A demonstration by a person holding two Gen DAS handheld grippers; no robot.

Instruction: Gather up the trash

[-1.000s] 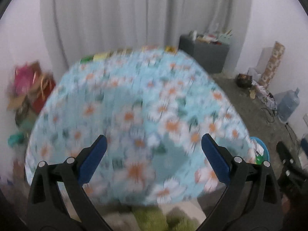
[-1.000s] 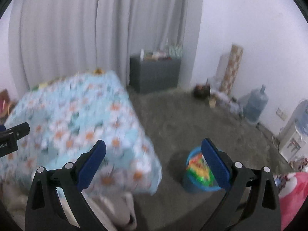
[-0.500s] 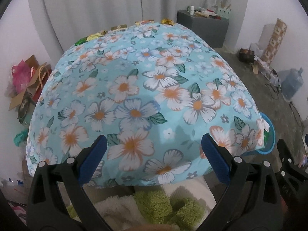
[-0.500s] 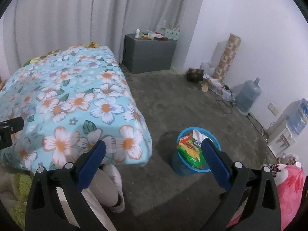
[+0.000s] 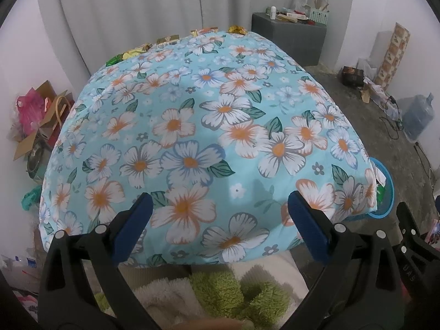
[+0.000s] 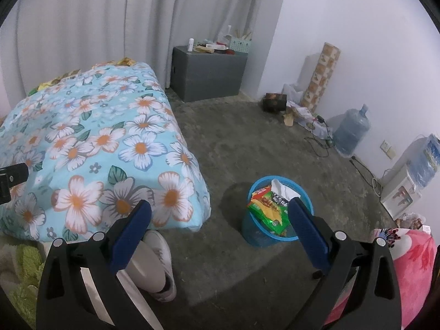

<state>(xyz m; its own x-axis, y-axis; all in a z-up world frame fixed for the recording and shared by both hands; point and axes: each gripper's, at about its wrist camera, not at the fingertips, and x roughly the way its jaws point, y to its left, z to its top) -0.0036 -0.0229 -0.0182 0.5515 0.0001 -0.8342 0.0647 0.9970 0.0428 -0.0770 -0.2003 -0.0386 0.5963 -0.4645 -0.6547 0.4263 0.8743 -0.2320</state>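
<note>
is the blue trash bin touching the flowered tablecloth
Apart. The right wrist view shows bare floor between the blue trash bin and the flowered tablecloth's hanging corner.

Dim even light, sharp, fisheye-bent edges.

My left tool [image 5: 218, 221] and right tool [image 6: 218, 221] are both black with blue pads. The worktop [image 5: 192, 137] wears a light blue cloth printed with white flowers, orange centres, green leaves. Trash wrappers [image 5: 167, 40] along its far edge are gold, yellow and green. The bin [image 6: 257, 236] is bright blue, stuffed with green, yellow and red packets [image 6: 268, 209]. Grey curtains [image 6: 110, 13], grey cabinet [image 6: 209, 74], pink floral blanket [image 6: 412, 261].
</note>
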